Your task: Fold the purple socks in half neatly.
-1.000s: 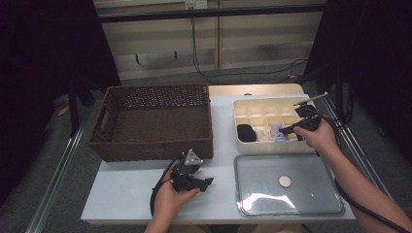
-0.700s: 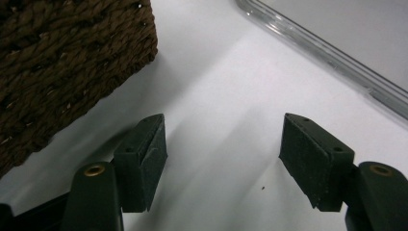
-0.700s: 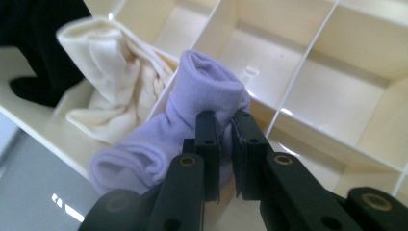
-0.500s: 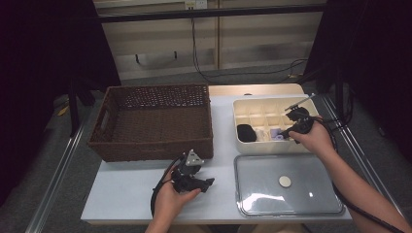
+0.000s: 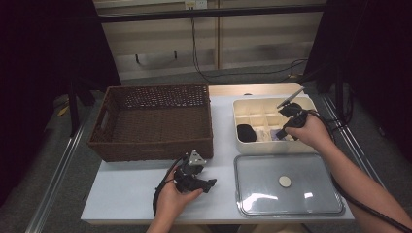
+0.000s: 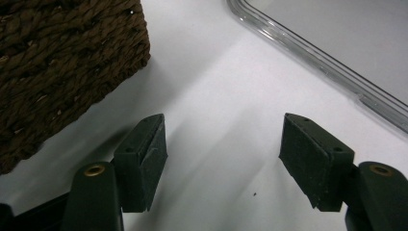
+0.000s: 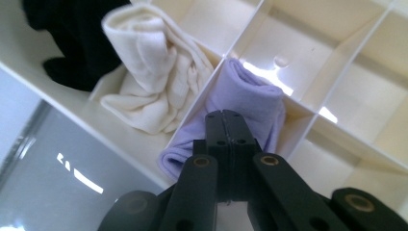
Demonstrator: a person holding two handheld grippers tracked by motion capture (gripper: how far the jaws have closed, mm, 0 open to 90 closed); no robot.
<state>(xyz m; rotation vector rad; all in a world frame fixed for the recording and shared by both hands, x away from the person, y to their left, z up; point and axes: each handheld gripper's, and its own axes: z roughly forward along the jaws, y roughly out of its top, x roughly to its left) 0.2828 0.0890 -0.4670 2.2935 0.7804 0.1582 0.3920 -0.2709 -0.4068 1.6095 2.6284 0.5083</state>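
While the right gripper hung clamped empty just above the lilac cloth, three compartments were filled; left gripper gaped idle.

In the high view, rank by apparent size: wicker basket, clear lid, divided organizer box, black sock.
1. wicker basket
2. clear lid
3. divided organizer box
4. black sock
The lid lies nearer the camera, so its lead over the box is unsure.
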